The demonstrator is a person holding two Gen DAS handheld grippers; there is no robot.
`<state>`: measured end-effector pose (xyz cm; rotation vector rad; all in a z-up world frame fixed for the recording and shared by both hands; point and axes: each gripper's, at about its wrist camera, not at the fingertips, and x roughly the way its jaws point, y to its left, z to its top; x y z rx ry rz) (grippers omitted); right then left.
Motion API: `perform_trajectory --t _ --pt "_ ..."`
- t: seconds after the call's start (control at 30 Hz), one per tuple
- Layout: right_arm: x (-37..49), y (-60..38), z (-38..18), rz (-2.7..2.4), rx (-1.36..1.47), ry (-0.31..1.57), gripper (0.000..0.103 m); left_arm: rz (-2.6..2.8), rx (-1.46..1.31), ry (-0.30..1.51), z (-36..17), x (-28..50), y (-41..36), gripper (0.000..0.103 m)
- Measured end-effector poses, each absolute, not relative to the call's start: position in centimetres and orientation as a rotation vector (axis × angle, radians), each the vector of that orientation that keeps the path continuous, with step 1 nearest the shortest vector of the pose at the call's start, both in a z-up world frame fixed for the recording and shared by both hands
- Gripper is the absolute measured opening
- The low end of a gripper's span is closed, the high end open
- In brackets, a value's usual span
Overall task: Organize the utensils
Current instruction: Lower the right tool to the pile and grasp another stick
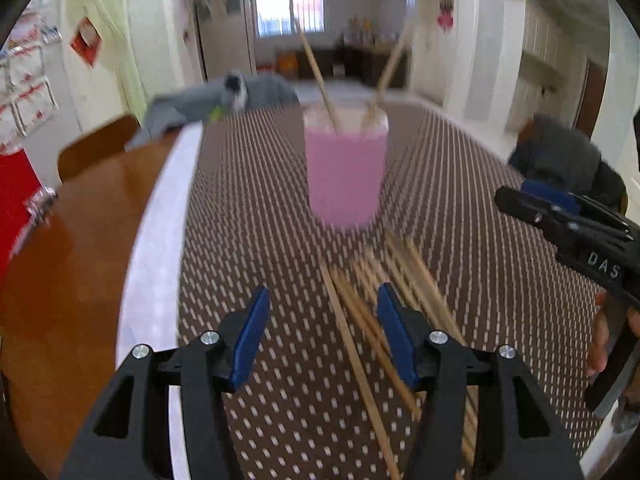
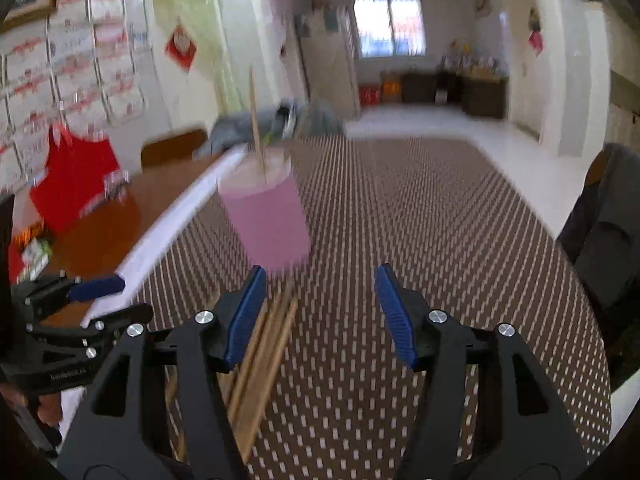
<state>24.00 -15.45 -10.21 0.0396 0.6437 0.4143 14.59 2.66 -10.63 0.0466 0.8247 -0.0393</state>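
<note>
A pink cup (image 1: pixel 345 168) stands on the brown patterned tablecloth (image 1: pixel 248 208) with two wooden chopsticks (image 1: pixel 316 68) leaning in it. It also shows in the right wrist view (image 2: pixel 268 220), with one chopstick (image 2: pixel 256 120) visible. A loose pile of chopsticks (image 1: pixel 372 312) lies in front of the cup, under my left gripper's right finger. My left gripper (image 1: pixel 322 336) is open and empty above the pile. My right gripper (image 2: pixel 320 316) is open and empty; the pile (image 2: pixel 264 356) lies under its left finger. The right gripper (image 1: pixel 560 220) shows at the left view's right edge.
The wooden table (image 1: pixel 80 264) extends left of the cloth's white border (image 1: pixel 160 216). Grey cloth (image 1: pixel 240 92) lies at the table's far end. A dark chair with clothing (image 2: pixel 604 232) stands at the right. The left gripper (image 2: pixel 80 300) shows at the right view's left edge.
</note>
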Motion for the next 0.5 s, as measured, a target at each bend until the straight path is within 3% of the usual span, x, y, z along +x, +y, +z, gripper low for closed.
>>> perform_trajectory --t 0.23,0.5 --pt "23.6 -13.8 -14.4 0.449 -0.064 0.827 0.058 -0.042 0.085 0.977 -14.2 14.3 2.3 0.056" --pt "22.8 -12.2 -15.6 0.417 -0.167 0.825 0.058 -0.026 0.092 1.013 -15.4 14.2 2.5 0.056"
